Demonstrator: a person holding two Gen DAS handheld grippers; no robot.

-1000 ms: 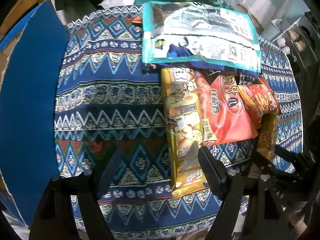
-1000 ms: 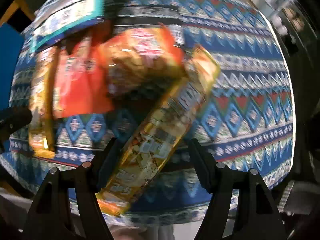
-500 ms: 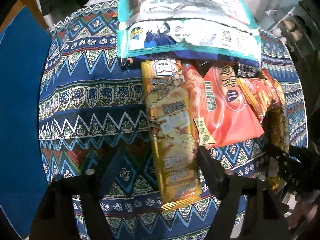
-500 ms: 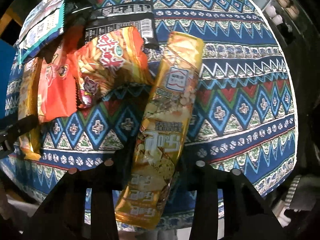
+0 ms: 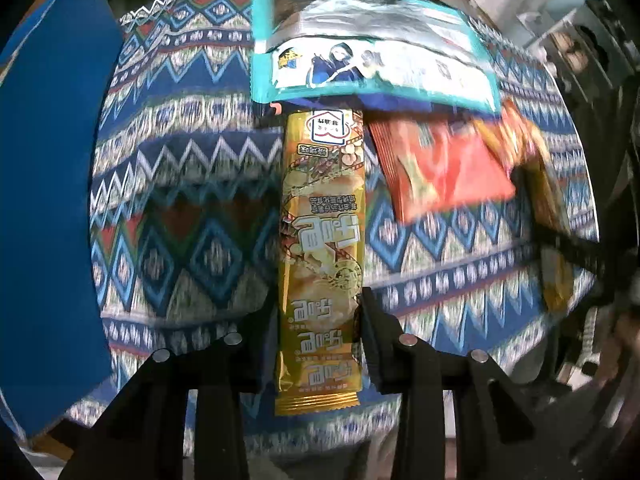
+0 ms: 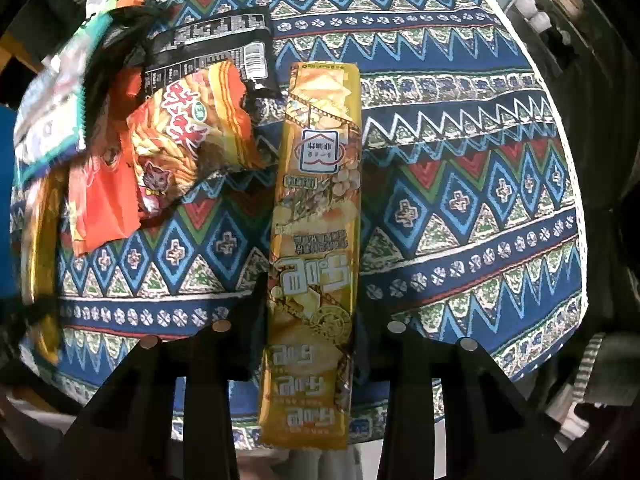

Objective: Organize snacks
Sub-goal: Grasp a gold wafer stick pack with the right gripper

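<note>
Left gripper [image 5: 318, 320] closing, pinching gold pack [image 5: 322, 240]; right gripper [image 6: 308, 300] clamped second gold pack [image 6: 316, 216], tablecloth [image 6: 460, 184] below.

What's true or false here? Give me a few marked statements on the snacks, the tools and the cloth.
1. The left tool has a long gold pack between its fingers. True: the left gold pack; its jaws are closing on it.
2. The right tool is empty. False: it is clamped on the right gold pack.
3. A teal bag lies beyond the left gold pack. True.
4. The tablecloth is plain white. False: it is blue with zigzags and diamonds.
5. The black packet lies right of the right gold pack. False: it lies to its left.
</note>
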